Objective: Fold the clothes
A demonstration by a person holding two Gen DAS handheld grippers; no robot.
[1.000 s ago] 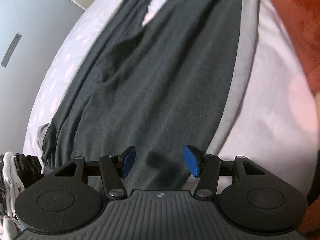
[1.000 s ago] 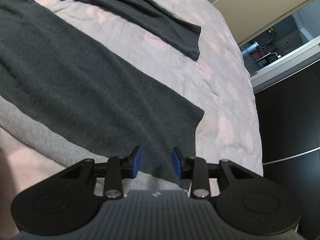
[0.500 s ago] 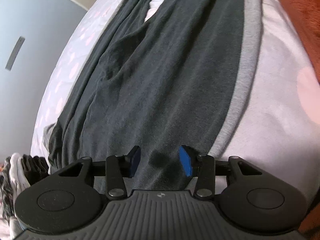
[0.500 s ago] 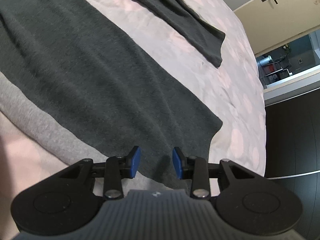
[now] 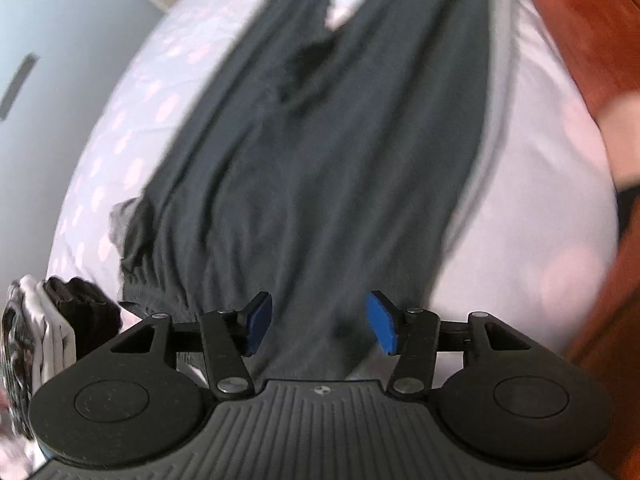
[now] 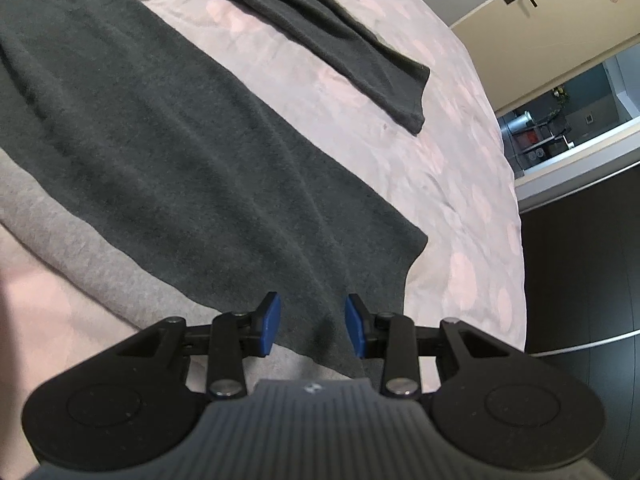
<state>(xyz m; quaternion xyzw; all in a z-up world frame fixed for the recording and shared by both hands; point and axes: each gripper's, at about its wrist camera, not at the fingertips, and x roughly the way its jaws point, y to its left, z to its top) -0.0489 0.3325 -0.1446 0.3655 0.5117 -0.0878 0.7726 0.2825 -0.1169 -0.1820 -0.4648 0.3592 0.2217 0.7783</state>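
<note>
Dark grey trousers (image 5: 320, 168) with a light grey side stripe (image 5: 486, 128) lie spread on a pale pink-spotted bed. In the left wrist view my left gripper (image 5: 318, 322) is open, its blue pads straddling the cloth near the gathered waistband (image 5: 160, 292). In the right wrist view the near trouser leg (image 6: 168, 152) ends at a hem (image 6: 412, 256); the other leg (image 6: 348, 48) lies beyond. My right gripper (image 6: 312, 330) is open over the leg's edge beside the grey stripe (image 6: 92, 264), holding nothing.
A stack of folded clothes (image 5: 48, 328) sits at the bed's left edge. An orange-brown blanket (image 5: 592, 24) lies at the right. A grey wall (image 5: 48, 80) is behind. A doorway (image 6: 560, 120) and dark floor (image 6: 580, 280) lie past the bed's far side.
My left gripper has opened wider after narrowing and shifted back, so the waistband and folded stack show more. My right gripper has moved slightly along the leg toward the hem.
</note>
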